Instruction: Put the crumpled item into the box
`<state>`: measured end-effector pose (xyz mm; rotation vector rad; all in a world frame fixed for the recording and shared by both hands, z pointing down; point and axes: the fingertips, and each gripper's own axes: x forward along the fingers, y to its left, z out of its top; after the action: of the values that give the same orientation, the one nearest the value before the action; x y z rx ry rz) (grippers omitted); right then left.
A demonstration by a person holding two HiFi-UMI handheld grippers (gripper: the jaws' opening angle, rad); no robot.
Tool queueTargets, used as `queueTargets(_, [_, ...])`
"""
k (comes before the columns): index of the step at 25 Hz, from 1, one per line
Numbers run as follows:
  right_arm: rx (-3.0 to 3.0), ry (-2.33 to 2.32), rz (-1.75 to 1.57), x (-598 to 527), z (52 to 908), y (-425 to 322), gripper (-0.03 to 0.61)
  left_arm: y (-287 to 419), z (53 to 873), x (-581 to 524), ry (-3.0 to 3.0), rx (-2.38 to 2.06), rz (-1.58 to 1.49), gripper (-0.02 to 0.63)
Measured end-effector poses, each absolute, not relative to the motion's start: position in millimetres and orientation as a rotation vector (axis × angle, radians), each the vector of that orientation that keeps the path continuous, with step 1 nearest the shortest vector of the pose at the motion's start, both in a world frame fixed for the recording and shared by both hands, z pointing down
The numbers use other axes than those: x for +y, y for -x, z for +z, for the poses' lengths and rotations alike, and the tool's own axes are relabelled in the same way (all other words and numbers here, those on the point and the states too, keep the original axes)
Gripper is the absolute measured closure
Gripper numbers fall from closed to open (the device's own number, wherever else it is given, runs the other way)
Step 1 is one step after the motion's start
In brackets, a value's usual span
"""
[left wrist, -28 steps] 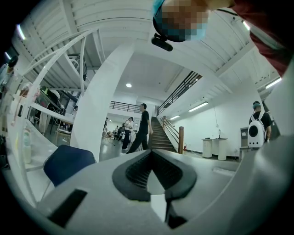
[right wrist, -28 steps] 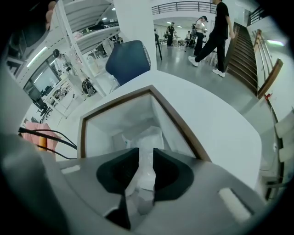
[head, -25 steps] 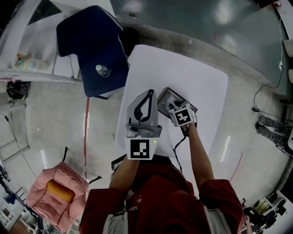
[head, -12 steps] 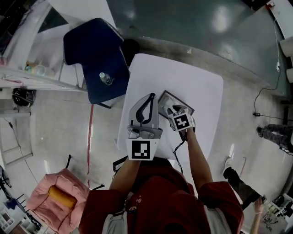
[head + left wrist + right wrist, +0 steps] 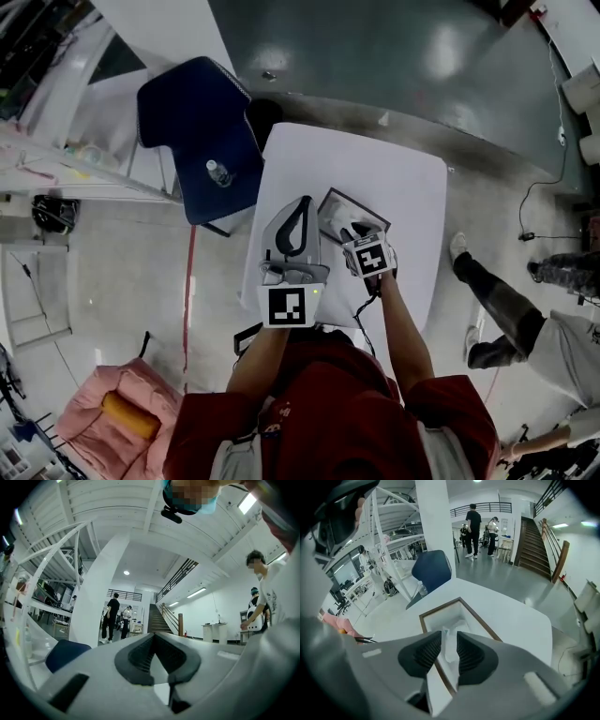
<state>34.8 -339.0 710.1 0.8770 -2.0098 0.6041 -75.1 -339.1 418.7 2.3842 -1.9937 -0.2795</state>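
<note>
Right gripper view first. What did it show of the crumpled item?

I saw the crumpled item (image 5: 449,645), a white wad of tissue, pinched between the ribbed pads (image 5: 423,653) of the right gripper (image 5: 448,633). The jaws were closed down to a narrow gap, and the wad filled that gap and stuck out past the tips.

And where was that against the box?

The box (image 5: 439,607) lay straight beyond the jaws, a shallow tray with a dark wooden rim and a white inside. The wad hung over its near part. I could not tell whether the tissue touched the floor of the box. From the head view, my right gripper sat over the near edge of the box, which lay on the white table (image 5: 403,187) just in front of me.

What about your other hand?

The left gripper (image 5: 153,635) had its jaws brought together at the tips, with nothing between them. It was tilted up towards the hall and away from the table. In the head view it lay just left of the box, beside the right one.

Anything else around?

A blue chair (image 5: 192,122) stood at the table's far left corner with a bottle (image 5: 217,174) on its seat, and a person's legs (image 5: 497,309) showed on the floor to my right.
</note>
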Motion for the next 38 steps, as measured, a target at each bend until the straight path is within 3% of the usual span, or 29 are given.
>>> queueTargets(11, [-2.137, -0.963, 0.545, -311, 664, -41, 0.465, 56, 403, -303, -2.417, -2.01, -0.271, 0.611])
queueTargets(16, [-2.216, -1.039, 0.491, -307, 620, -48, 0.465, 45, 404, -291, -2.477, -1.991, -0.162, 0.611])
queueTargets(38, [-2.525, -1.424, 0.234, -276, 452, -95, 0.465, 11, 370, -248, -2.496, -1.99, -0.197, 0.611])
